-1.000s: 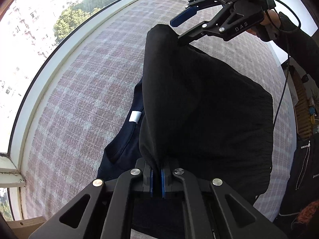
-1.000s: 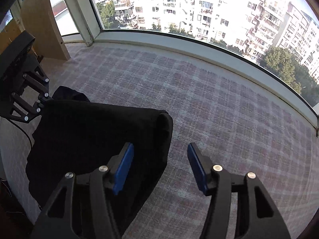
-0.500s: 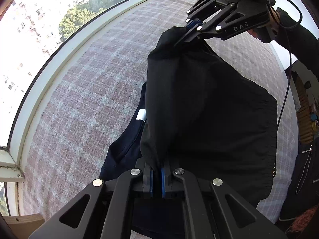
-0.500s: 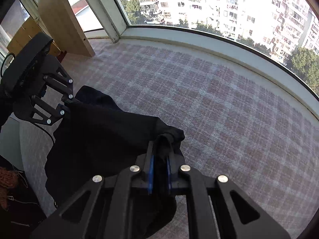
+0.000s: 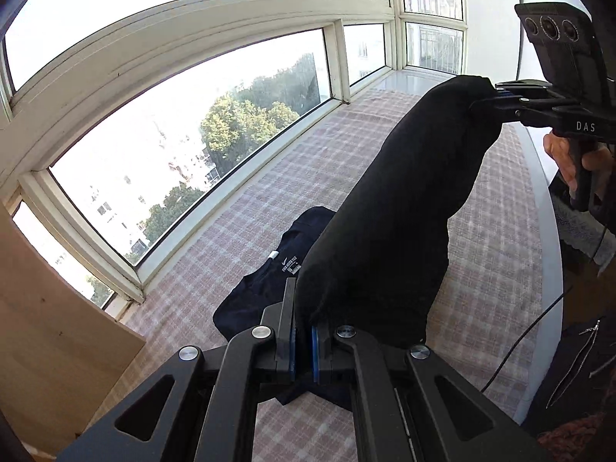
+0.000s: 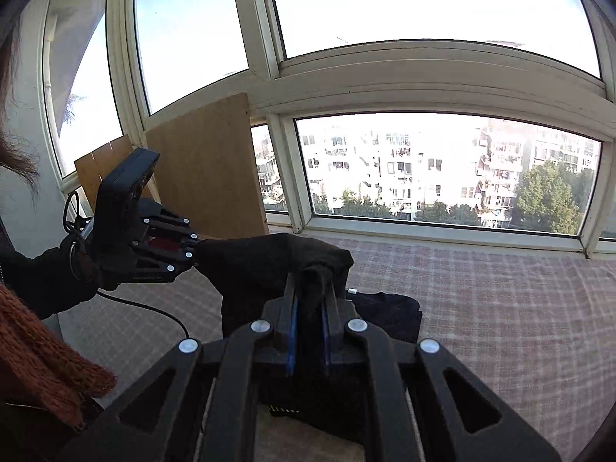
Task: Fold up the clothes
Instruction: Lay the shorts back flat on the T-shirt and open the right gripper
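Note:
A black garment (image 5: 400, 208) hangs in the air, stretched between both grippers above the plaid-covered surface (image 5: 269, 177). My left gripper (image 5: 302, 331) is shut on one corner of it at the bottom of the left wrist view. My right gripper (image 5: 491, 102) grips the opposite corner at the upper right there. In the right wrist view my right gripper (image 6: 310, 304) is shut on a bunch of the black garment (image 6: 269, 261), and my left gripper (image 6: 192, 252) holds its far end at the left. A dark navy shirt (image 5: 269, 281) lies under it on the surface.
Large windows (image 6: 442, 169) run along the far edge of the plaid surface (image 6: 500, 308). A wooden board (image 6: 208, 169) leans at the left end. A person's hand (image 5: 569, 158) holds the right gripper, and a black cable (image 6: 154, 310) trails from the left one.
My right gripper closed on the garment's far corner. Both grippers then lifted the garment up off the surface, and the views now tilt toward the windows.

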Demonstrator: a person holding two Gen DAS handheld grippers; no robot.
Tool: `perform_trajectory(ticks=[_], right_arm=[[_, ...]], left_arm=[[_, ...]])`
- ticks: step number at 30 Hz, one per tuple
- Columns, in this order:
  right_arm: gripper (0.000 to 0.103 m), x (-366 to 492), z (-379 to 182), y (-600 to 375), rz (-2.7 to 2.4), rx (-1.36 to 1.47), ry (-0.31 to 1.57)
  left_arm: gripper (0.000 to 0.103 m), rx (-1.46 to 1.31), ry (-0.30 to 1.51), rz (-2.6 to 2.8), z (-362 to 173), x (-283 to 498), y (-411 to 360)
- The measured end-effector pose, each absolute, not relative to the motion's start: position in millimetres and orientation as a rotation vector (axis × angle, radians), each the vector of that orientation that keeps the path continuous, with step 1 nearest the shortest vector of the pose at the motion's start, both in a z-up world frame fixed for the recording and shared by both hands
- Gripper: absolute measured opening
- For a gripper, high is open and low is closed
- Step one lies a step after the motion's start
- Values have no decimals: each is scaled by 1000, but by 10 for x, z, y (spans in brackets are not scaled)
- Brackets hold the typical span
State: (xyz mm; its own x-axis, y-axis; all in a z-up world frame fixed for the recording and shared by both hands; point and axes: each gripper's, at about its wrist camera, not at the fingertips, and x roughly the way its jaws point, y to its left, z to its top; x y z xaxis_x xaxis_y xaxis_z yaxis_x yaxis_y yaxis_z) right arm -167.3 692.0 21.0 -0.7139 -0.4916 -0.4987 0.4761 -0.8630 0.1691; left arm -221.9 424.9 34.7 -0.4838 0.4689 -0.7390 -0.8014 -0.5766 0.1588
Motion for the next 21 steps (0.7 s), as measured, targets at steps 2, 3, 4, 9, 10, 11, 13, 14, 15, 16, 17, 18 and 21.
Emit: perform_trajectory(ticks=[2, 3, 4, 9, 10, 11, 13, 14, 15, 16, 17, 18, 21], right_arm=[[9, -1463, 349, 6869, -2521, 712, -42], [9, -1358, 418, 6843, -2528, 698, -44], [9, -1253, 488, 6817, -2536, 684, -46], [9, -1907, 48, 6784, -2531, 862, -30], [9, -2127, -101, 6788, -2525, 915, -29], [9, -2346, -250, 6792, -2518, 967, -28], [9, -2785, -548, 6800, -2502, 1072, -26], [9, -3004, -698, 6805, -2493, 1125, -24], [9, -3232, -894, 6838, -2486, 1189, -17], [9, -3460, -1090, 6870, -2478, 1253, -10], [9, -3659, -1277, 6875, -2457, 1318, -4], [9, -3857, -1465, 6881, -2434, 1383, 2], [11, -4227, -1906, 6923, -2346, 1553, -4]], left_arm=[[4, -803, 667, 2104, 707, -1875, 3947], [4, -807, 667, 2096, 741, -1852, 3955], [4, -812, 666, 2089, 765, -1837, 3977], [4, -881, 781, 2066, 176, -2255, 4212], [4, -931, 776, 2047, -50, -2506, 4286], [4, -983, 768, 2026, -277, -2759, 4361], [4, -1089, 757, 2001, -606, -3146, 4427], [4, -1144, 754, 1973, -826, -3357, 4498], [4, -1199, 751, 1944, -1050, -3568, 4570], [5, -1251, 742, 1924, -1234, -3748, 4605], [5, -1298, 733, 1907, -1406, -3901, 4654], [5, -1344, 725, 1889, -1577, -4052, 4705], [16, -1424, 688, 1846, -1947, -4380, 4788]])
